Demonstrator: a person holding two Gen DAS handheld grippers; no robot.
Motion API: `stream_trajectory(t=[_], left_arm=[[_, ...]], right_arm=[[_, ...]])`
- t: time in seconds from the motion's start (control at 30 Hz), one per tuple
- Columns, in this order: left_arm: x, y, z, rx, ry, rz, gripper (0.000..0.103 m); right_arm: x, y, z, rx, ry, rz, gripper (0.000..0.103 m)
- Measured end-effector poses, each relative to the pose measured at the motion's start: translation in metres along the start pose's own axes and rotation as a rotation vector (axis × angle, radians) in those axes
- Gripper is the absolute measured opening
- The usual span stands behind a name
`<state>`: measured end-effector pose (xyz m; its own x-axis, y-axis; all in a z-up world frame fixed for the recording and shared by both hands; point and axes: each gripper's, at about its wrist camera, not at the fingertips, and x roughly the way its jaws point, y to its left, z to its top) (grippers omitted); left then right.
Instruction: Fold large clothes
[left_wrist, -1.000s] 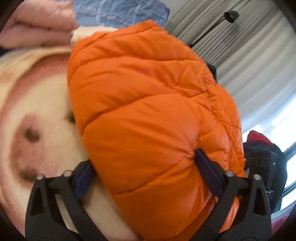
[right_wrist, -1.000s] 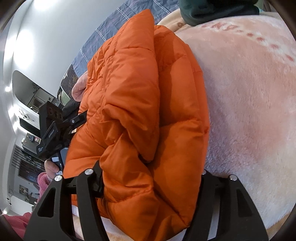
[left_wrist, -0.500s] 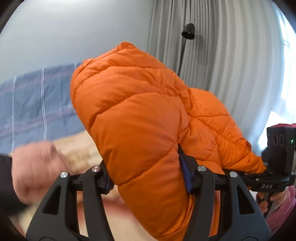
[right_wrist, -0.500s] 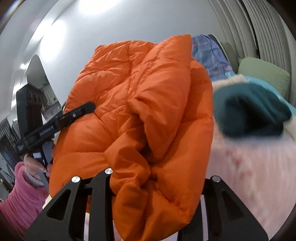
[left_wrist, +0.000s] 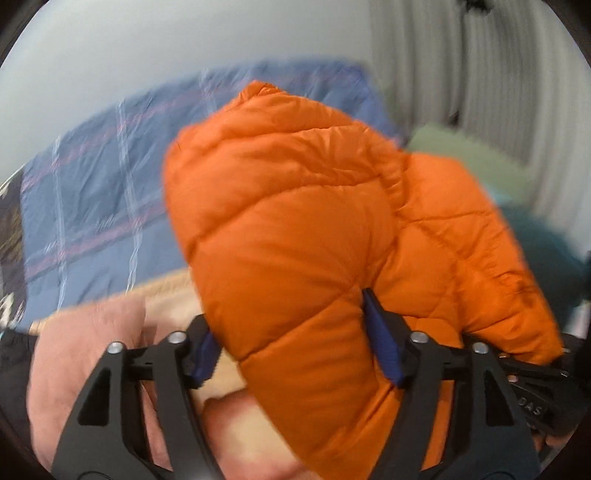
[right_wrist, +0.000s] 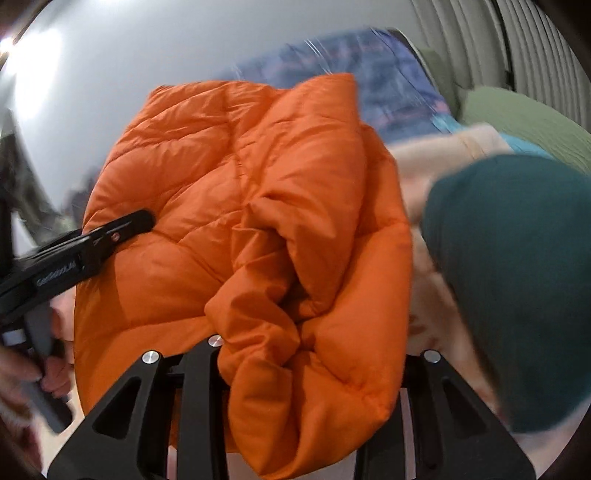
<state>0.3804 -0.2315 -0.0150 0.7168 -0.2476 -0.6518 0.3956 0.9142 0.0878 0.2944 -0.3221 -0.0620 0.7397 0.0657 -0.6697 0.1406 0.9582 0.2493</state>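
Between both hand-held grippers (left_wrist: 295, 350) (right_wrist: 314, 369), orange puffer jacket (left_wrist: 295, 221), "DAS" lettering (left_wrist: 532, 406).

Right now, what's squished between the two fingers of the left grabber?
The puffy orange jacket. In the left wrist view, a thick fold bulges between the left gripper's blue-padded fingers, which press into it on both sides.

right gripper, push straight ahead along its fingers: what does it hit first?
The puffy orange quilted jacket itself: the right gripper is already clamped on a bunched fold, and the rest of it fills the line ahead. Beyond lies the blue plaid bedcover, depth unclear. The dark teal folded garment sits off to the right.
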Motion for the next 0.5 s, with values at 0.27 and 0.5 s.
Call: stream_trajectory(t=[0.27,0.5], left_arm=[[0.047,0.015,-0.051,-0.079,0.051,0.079,0.082],[0.019,0.014,-0.053,-0.058,0.042,0.105,0.092]], right_arm=[[0.034,-0.03,-0.029,0.151,0.066,-0.003,0.08],[0.013,-0.023,-0.03,0.156,0.037,-0.015,0.085]])
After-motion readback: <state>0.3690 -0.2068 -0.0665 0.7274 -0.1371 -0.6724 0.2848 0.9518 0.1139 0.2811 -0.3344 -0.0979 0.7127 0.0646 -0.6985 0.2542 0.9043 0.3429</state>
